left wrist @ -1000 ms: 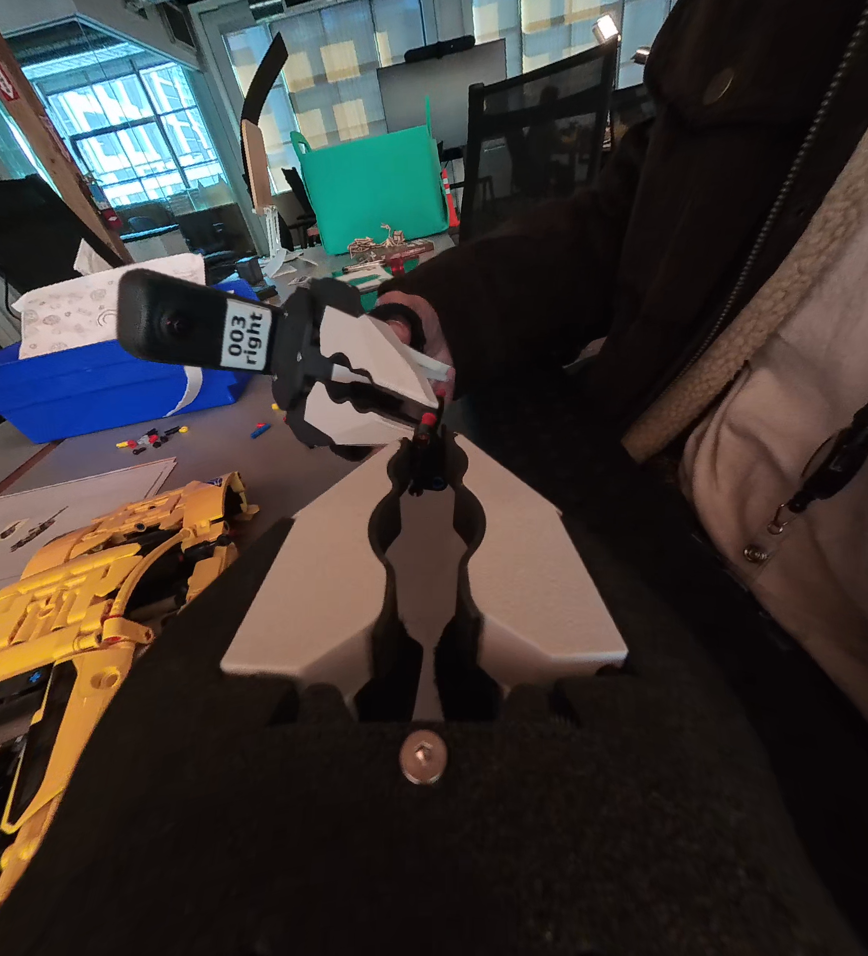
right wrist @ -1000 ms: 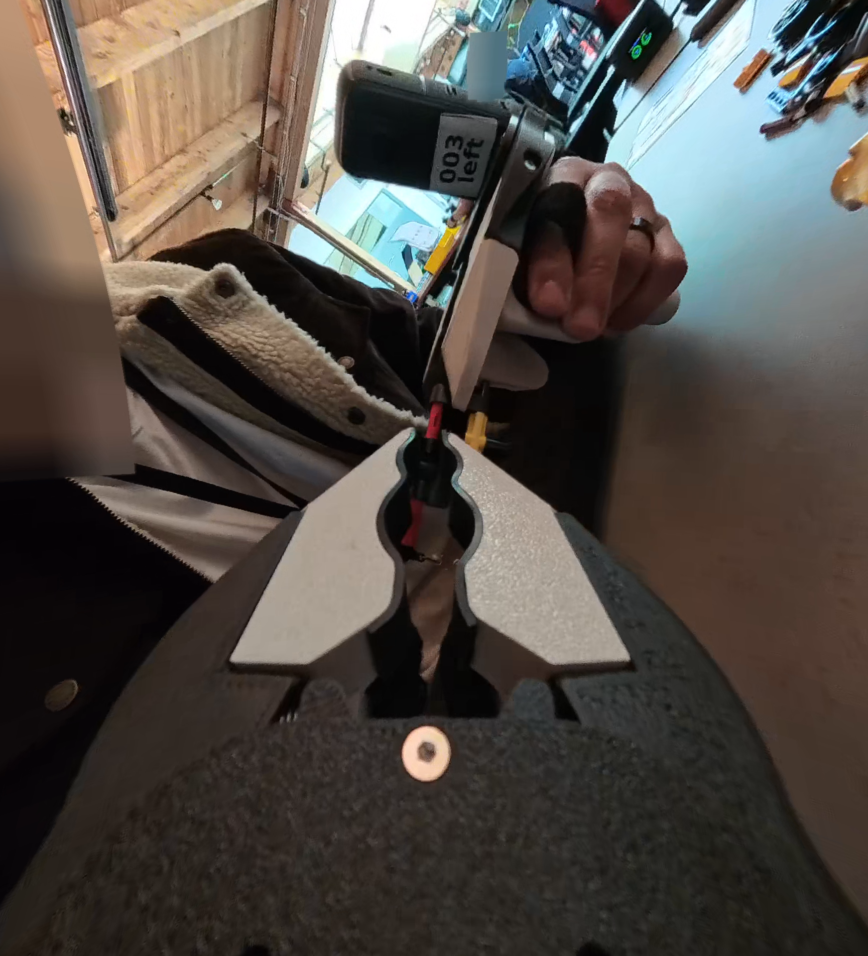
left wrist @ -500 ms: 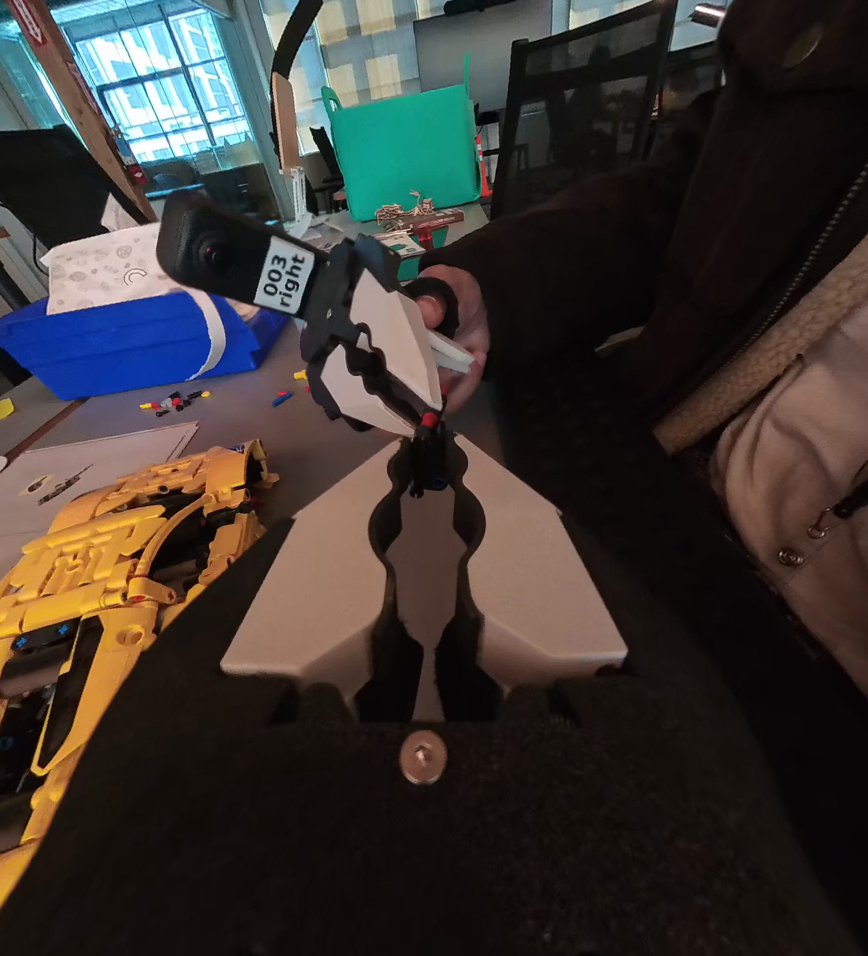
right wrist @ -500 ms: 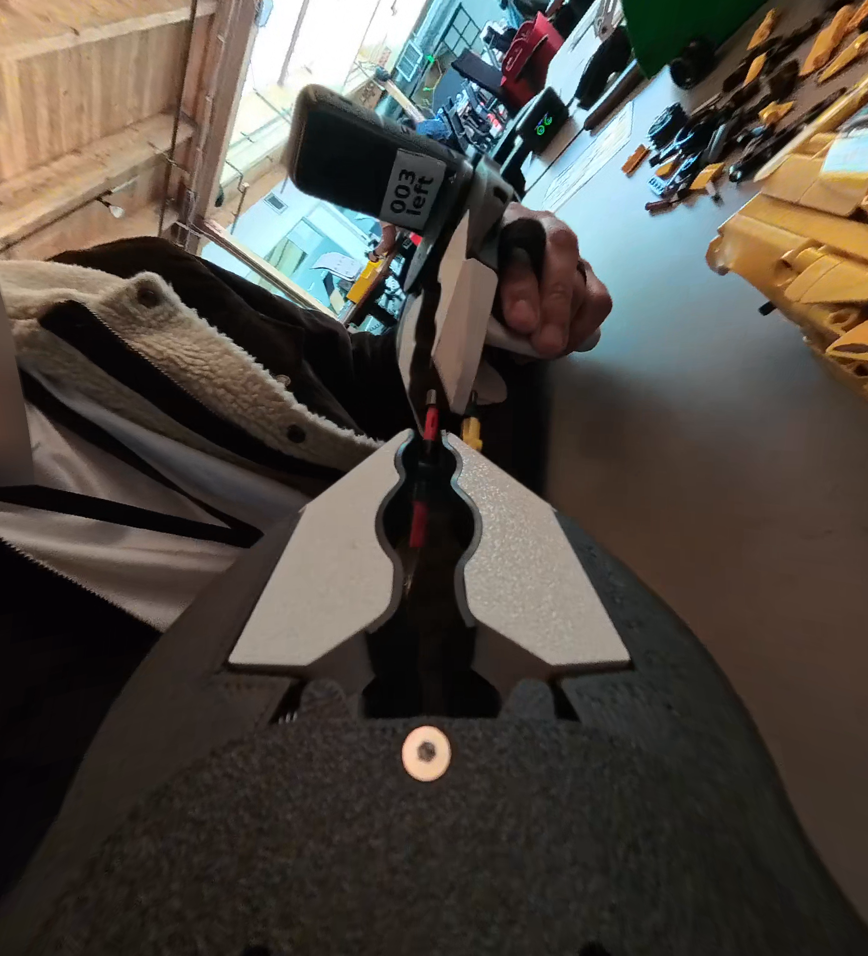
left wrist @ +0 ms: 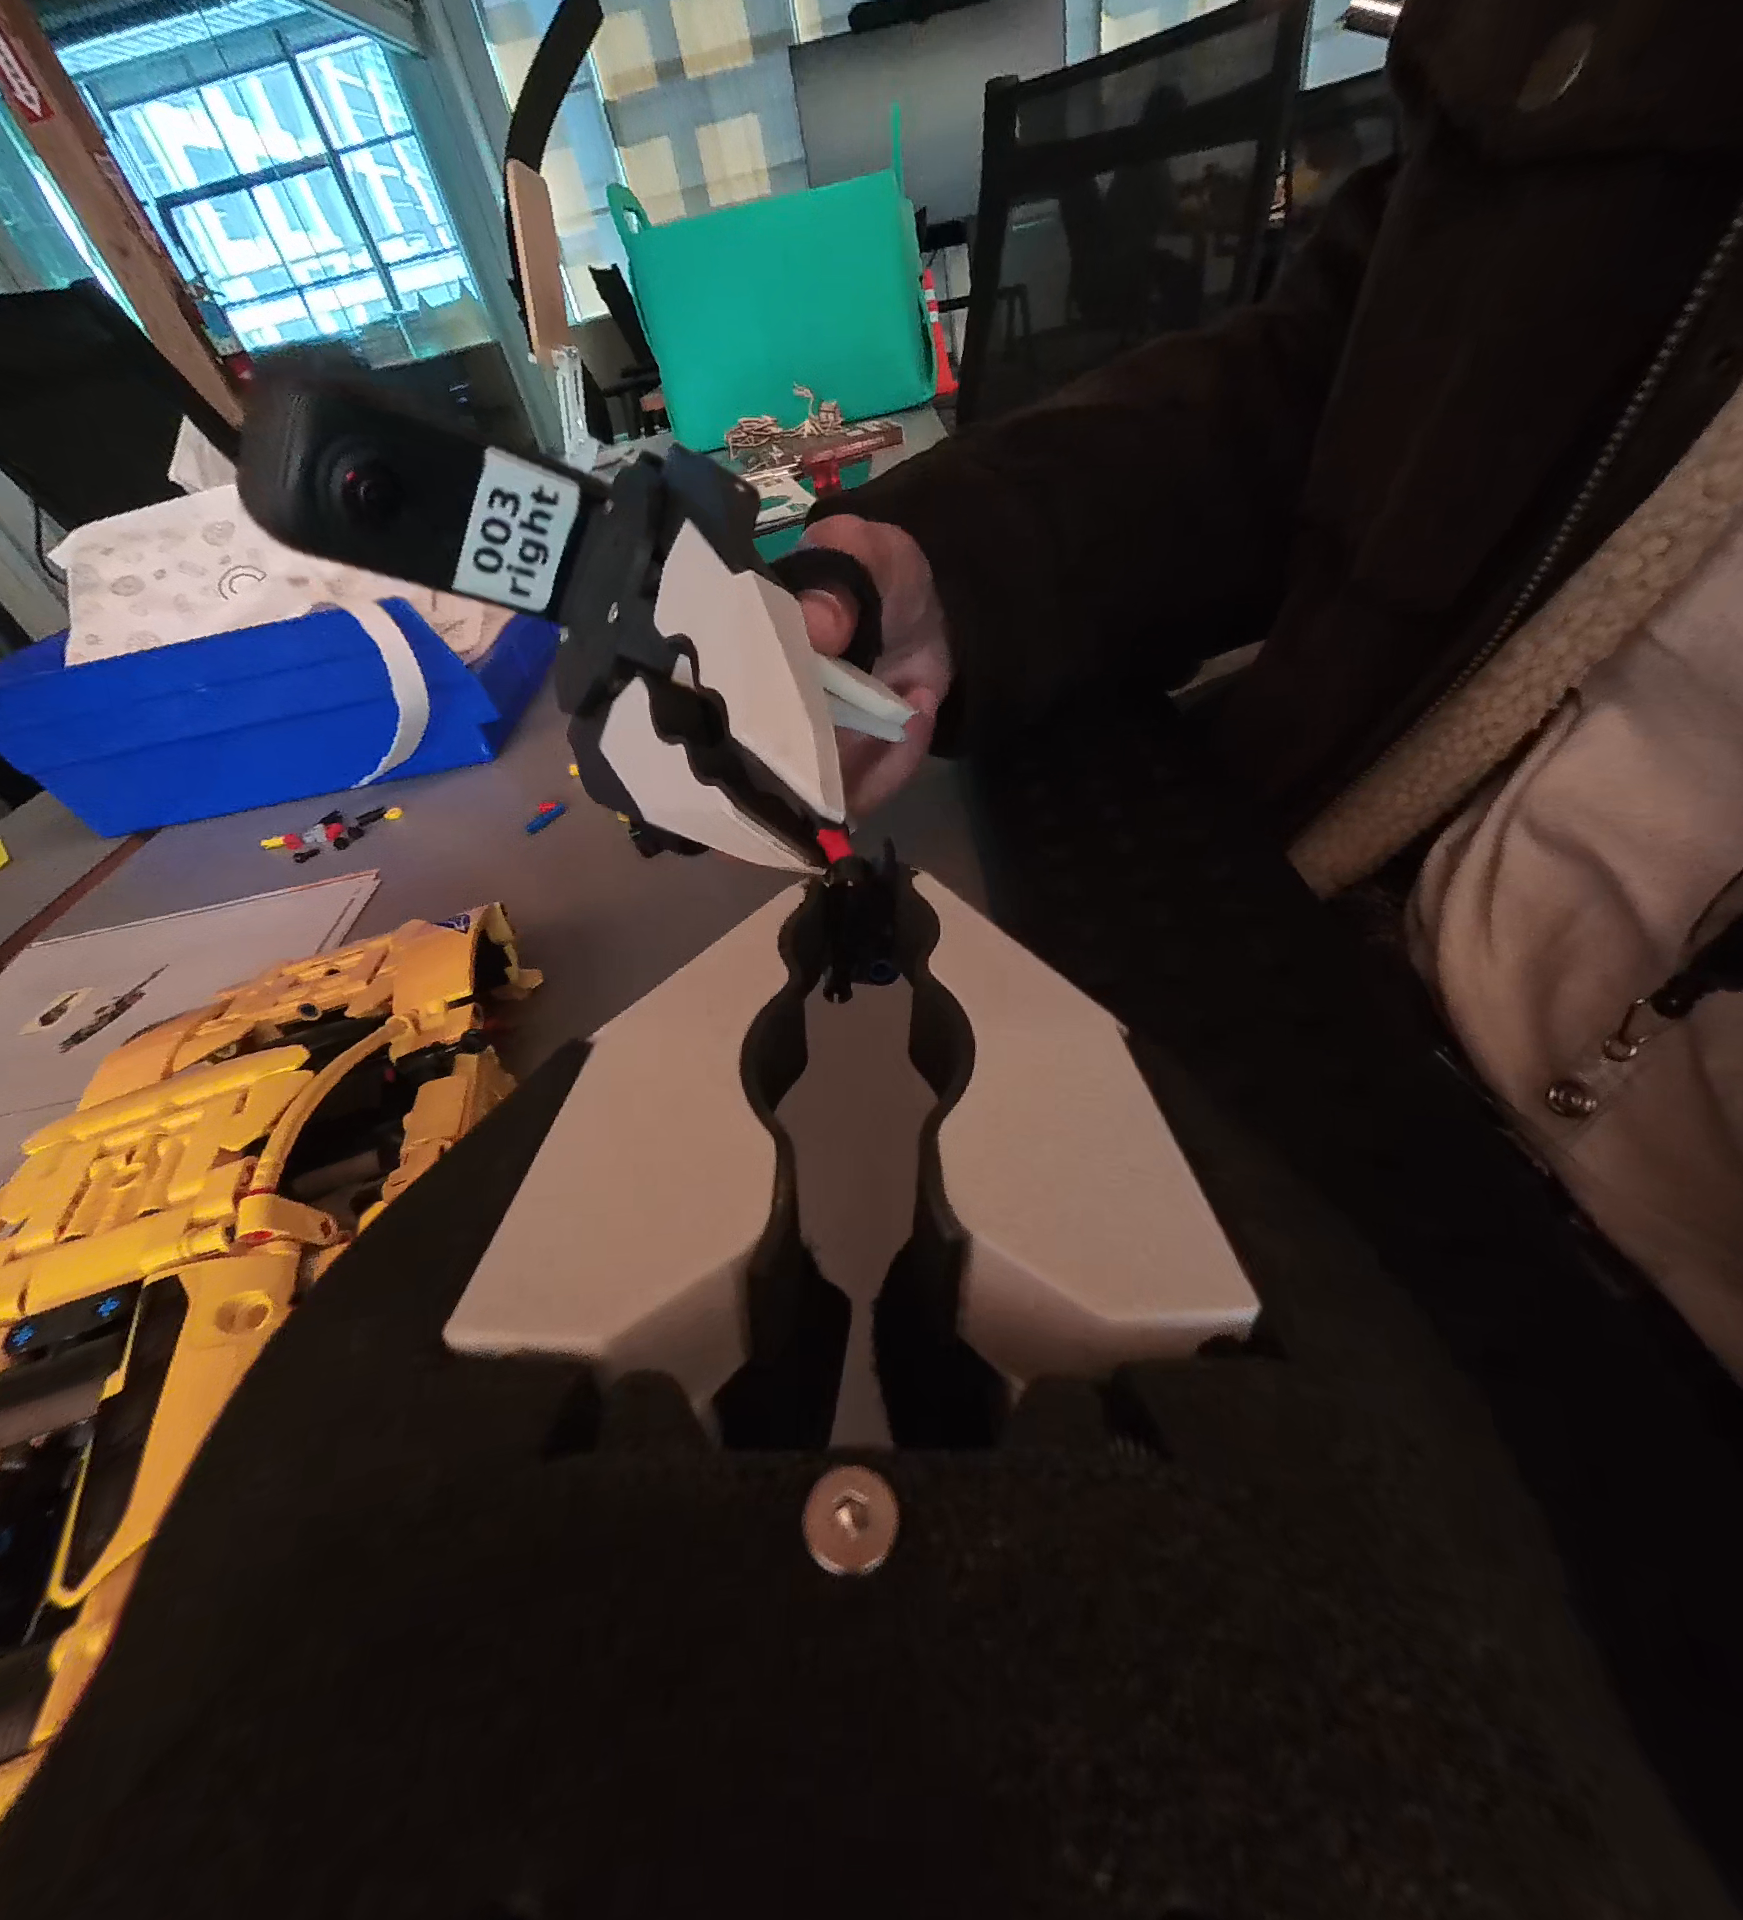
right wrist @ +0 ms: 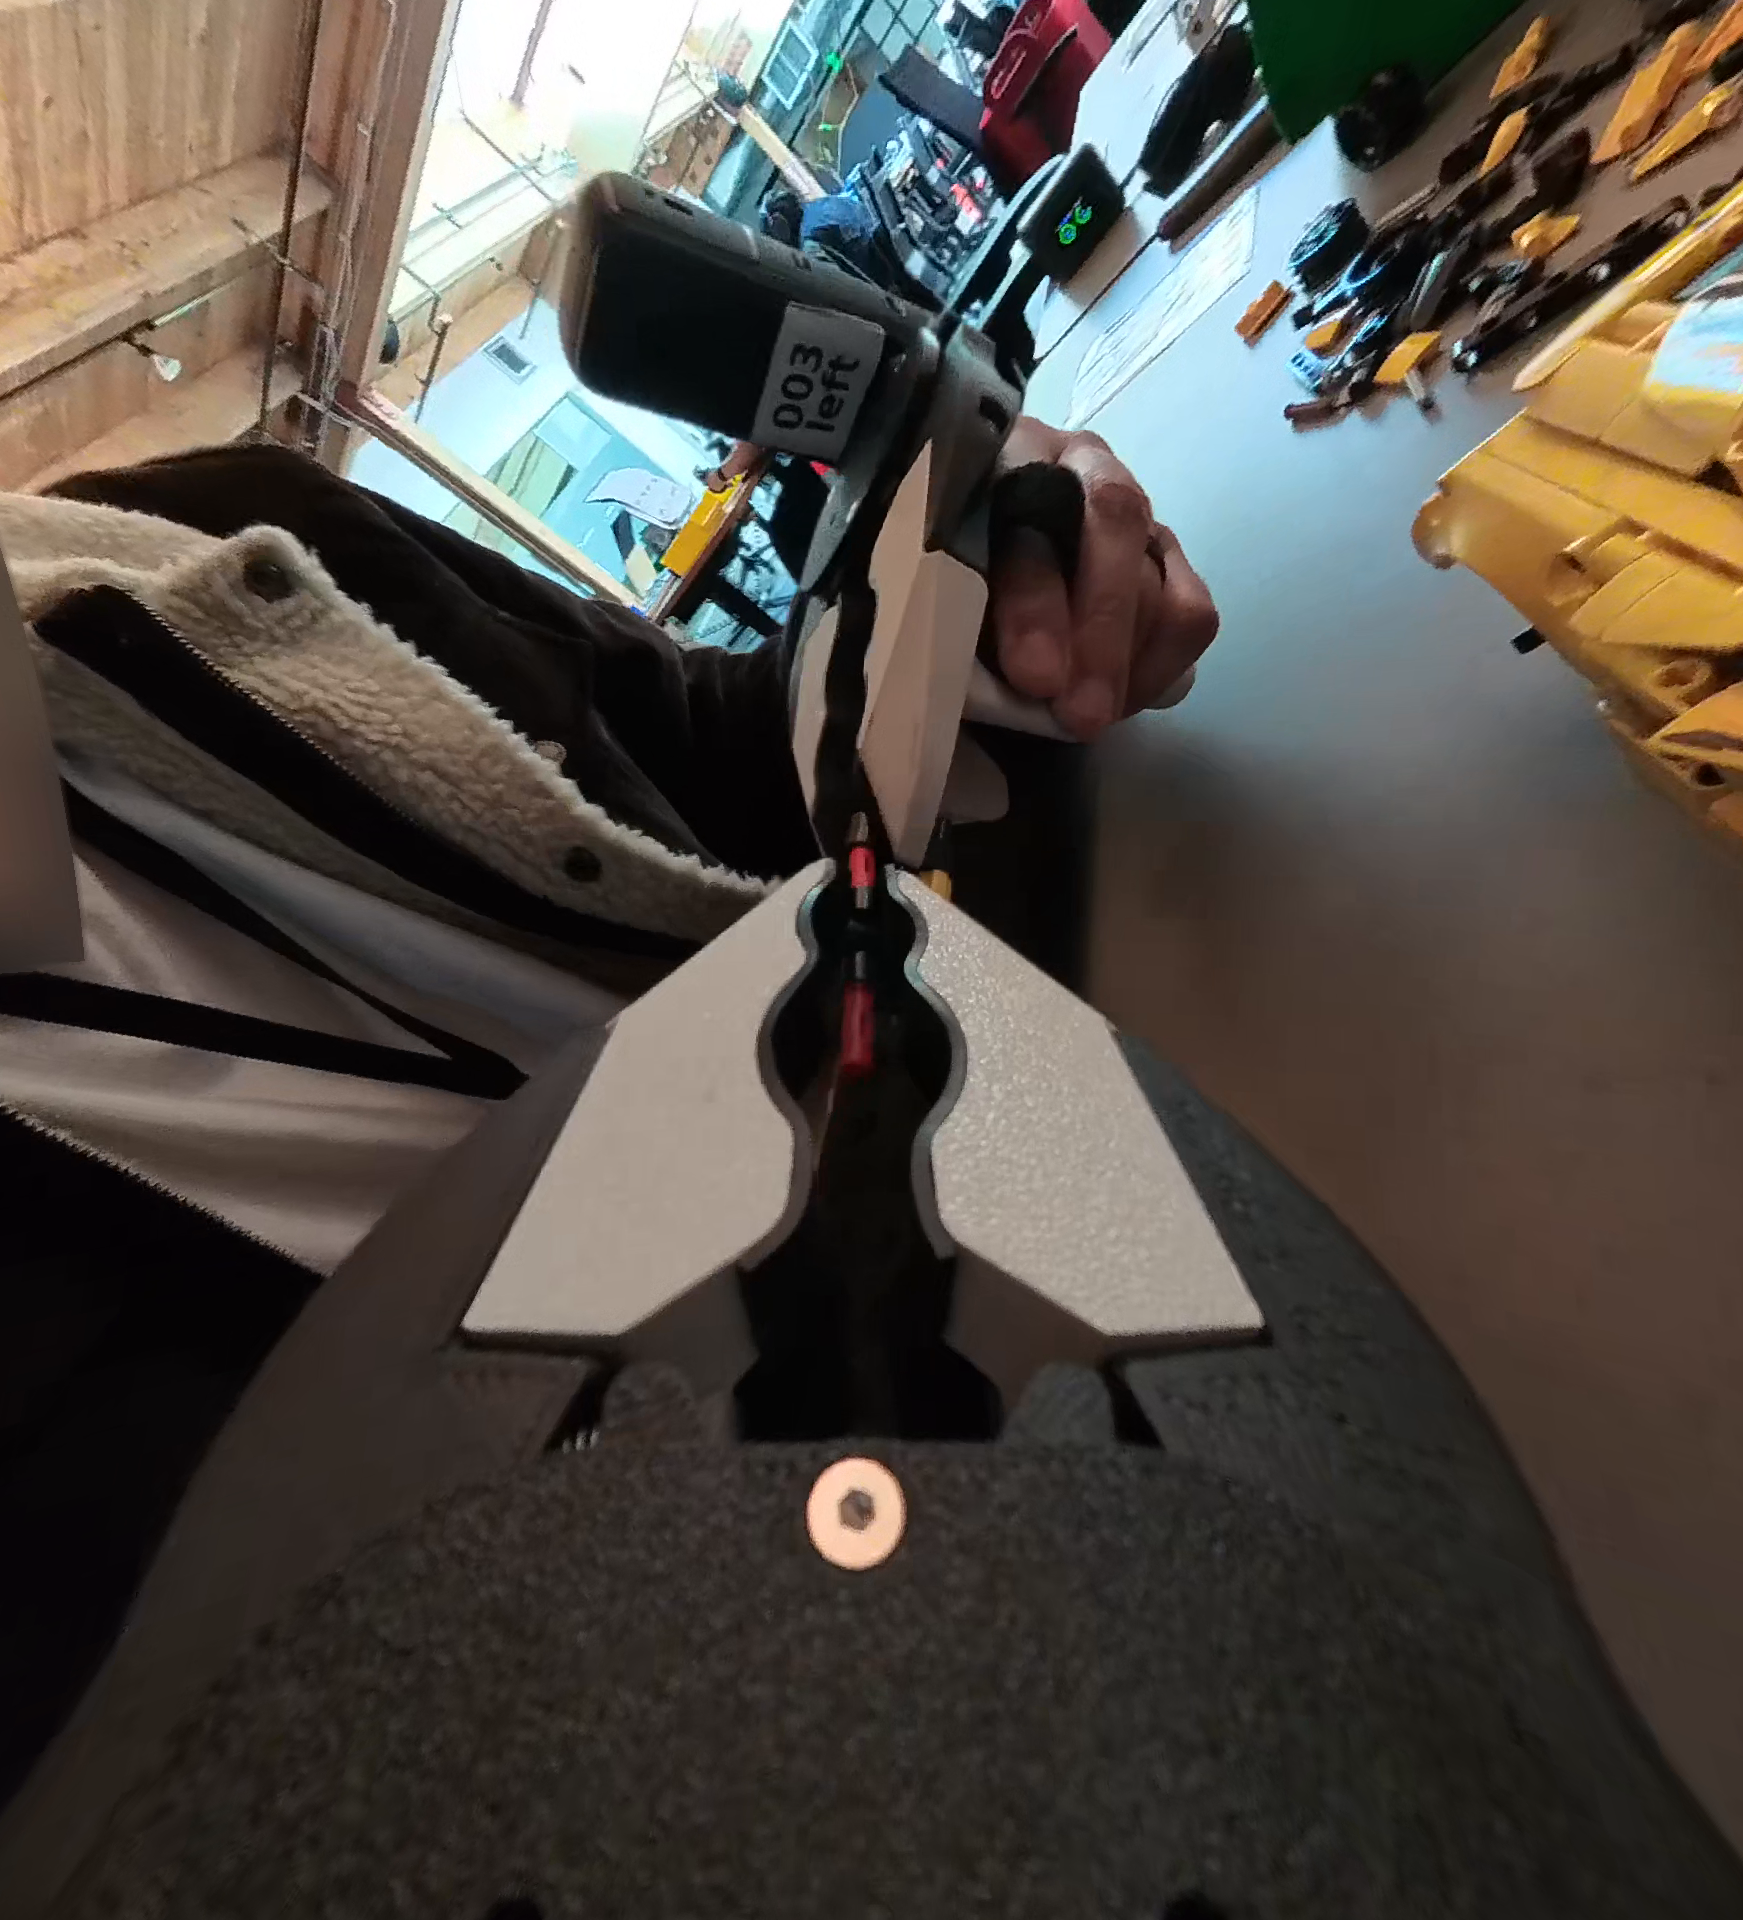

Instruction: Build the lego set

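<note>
Yellow plastic dominates the grey table [left wrist: 638,904]: a large, partly built yellow lego car [left wrist: 150,1174] lies on it, with open gaps showing dark inner parts. A person in a dark brown jacket with a cream fleece lining [right wrist: 347,665] sits at the table edge and holds a two-finger gripper in each hand, raised above the surface and meeting tip to tip just in front of the body. The left gripper [left wrist: 859,914] has its pale fingers drawn almost together — they pinch a small black lego piece [left wrist: 851,935] with a spot of blue on it at the very tips. The right gripper [right wrist: 854,883] is likewise nearly closed, clamped on a thin red and black lego pin assembly [right wrist: 854,1013] that runs lengthwise between its fingers. The two held pieces touch where the tips meet; whether they are already joined cannot be told. Each gripper carries a black camera with a white label on top. Beside the car lies a sheet of printed paper [left wrist: 192,945], and farther off a scatter of small loose lego parts [left wrist: 327,828] sits near a blue bin [left wrist: 223,717]. From the other side, more loose yellow and black pieces [right wrist: 1469,208] lie spread on the table beyond the car — well apart from the grippers.
</note>
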The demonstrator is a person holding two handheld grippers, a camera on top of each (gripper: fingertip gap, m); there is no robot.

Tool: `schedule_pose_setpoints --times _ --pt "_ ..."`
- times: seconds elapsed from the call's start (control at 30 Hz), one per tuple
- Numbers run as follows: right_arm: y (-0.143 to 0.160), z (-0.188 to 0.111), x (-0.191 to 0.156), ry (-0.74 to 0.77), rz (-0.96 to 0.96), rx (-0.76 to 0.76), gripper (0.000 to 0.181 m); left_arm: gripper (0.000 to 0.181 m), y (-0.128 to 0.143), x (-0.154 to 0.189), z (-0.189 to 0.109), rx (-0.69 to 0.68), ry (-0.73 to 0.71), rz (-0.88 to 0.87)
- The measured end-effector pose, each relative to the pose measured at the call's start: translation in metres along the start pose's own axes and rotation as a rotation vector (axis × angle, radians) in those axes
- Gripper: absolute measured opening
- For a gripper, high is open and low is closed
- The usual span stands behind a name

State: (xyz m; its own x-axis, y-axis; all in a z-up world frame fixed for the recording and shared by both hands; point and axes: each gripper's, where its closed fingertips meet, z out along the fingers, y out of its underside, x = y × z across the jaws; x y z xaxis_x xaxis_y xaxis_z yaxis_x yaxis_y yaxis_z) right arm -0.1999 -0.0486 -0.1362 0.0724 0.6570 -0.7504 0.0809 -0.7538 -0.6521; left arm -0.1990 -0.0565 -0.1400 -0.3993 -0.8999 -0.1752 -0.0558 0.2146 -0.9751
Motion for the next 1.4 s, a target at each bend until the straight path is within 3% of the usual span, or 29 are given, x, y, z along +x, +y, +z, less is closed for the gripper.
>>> schedule_pose_setpoints --times 0.43,0.53,0.63,0.87,1.1,1.4 --pt "-0.013 0.001 0.006 0.06 -0.066 0.112 0.005 0.013 0.0 -0.014 -0.003 0.002 -0.059 -0.07" --pt "-0.02 -0.008 0.002 0.113 -0.188 0.144 0.018 0.013 0.0 -0.016 -0.005 0.006 -0.064 -0.081" --pt "-0.015 -0.013 0.008 0.265 -0.368 0.086 0.018 0.013 0.0 -0.018 -0.006 0.004 -0.062 -0.119" --pt "-0.007 -0.008 0.01 0.3 -0.428 0.036 0.007 0.013 -0.001 -0.017 -0.007 0.014 -0.051 -0.145" --pt "0.0 -0.007 0.011 0.129 -0.011 0.061 0.006 0.013 0.006 -0.014 -0.004 -0.027 -0.068 -0.018" --pt "-0.002 -0.007 0.012 0.101 0.024 0.11 0.006 0.013 0.006 -0.016 -0.005 -0.029 -0.063 -0.069"
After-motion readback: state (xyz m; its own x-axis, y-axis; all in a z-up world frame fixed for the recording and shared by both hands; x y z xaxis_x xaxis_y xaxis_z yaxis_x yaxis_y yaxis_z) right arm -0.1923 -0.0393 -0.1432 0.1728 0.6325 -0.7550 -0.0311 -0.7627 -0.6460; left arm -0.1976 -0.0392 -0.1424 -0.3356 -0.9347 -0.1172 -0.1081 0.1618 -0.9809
